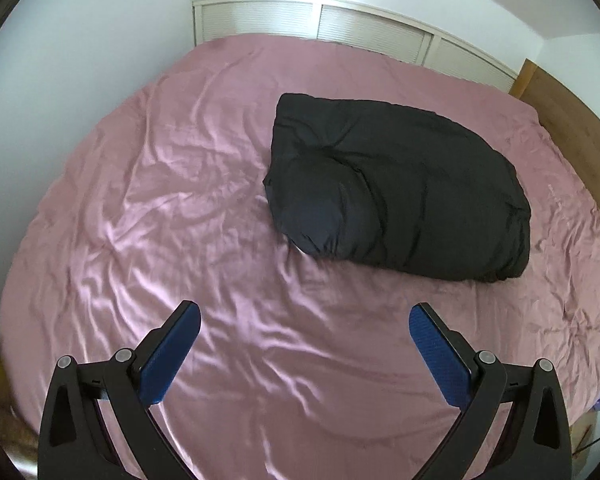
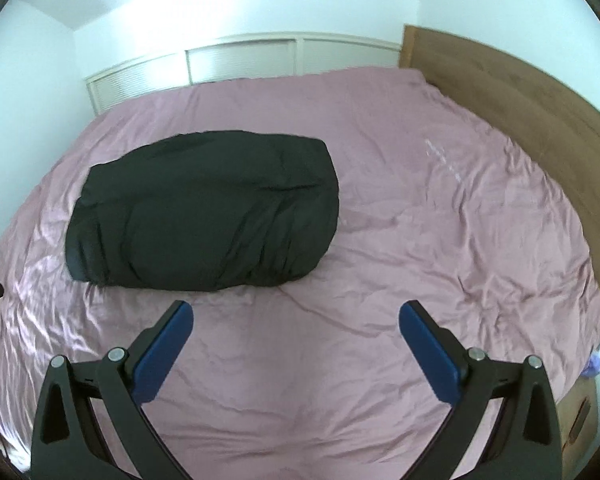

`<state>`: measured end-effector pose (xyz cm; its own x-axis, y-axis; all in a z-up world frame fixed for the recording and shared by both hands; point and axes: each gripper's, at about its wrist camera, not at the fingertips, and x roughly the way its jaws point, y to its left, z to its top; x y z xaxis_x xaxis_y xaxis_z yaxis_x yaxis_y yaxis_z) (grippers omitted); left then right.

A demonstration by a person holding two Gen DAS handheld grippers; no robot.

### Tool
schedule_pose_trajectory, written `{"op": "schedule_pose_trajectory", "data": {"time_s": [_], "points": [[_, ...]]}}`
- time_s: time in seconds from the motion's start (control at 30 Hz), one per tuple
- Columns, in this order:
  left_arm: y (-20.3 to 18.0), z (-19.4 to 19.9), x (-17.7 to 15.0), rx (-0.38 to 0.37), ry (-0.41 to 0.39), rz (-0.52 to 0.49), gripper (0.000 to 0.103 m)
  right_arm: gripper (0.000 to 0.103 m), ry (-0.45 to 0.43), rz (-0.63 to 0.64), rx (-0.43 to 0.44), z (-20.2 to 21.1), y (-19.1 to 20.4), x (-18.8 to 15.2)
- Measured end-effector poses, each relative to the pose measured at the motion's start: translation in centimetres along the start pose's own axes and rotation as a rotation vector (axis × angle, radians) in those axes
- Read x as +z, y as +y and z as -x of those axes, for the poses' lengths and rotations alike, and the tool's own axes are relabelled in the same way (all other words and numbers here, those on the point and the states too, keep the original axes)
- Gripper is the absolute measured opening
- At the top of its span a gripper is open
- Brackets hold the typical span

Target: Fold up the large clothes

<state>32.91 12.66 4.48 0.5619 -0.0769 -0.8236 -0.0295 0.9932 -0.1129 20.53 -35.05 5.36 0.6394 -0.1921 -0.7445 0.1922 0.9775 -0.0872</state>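
Pink bedsheet (image 1: 180,240) lies wide around the folded black garment (image 1: 396,192); left claw (image 1: 305,312) and right claw (image 2: 296,312) gape empty.

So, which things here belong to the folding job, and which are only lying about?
Job:
- black folded garment
- left gripper, open
- right gripper, open
- pink bed sheet, the work surface

Only lying about:
- wooden headboard
- white louvred doors

Readable text: none in either wrist view.
Pink bed sheet (image 2: 440,216): a faint pale line of marks (image 2: 442,159) near the wooden headboard (image 2: 520,92), too blurred to read.
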Motion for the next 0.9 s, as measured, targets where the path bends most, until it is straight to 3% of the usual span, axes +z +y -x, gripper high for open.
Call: {"op": "schedule_pose_trajectory", "data": {"time_s": [0.1,0.43,0.9], "points": [[-2.3,2.2,-1.5,0.053,-0.027,-0.03,0.102,0.103,-0.02,0.018,0.03,2.2,-0.4,-0.5],[-6.4,6.5,-3.9,0.095,-0.078,-0.002,0.102,0.103,-0.059,0.029,0.11,6.2,-1.7,-0.2],[-7.6,8.1,-4.7,0.107,-0.092,-0.005,0.102,0.103,-0.064,0.032,0.164,6.2,0.0,0.0]]}}
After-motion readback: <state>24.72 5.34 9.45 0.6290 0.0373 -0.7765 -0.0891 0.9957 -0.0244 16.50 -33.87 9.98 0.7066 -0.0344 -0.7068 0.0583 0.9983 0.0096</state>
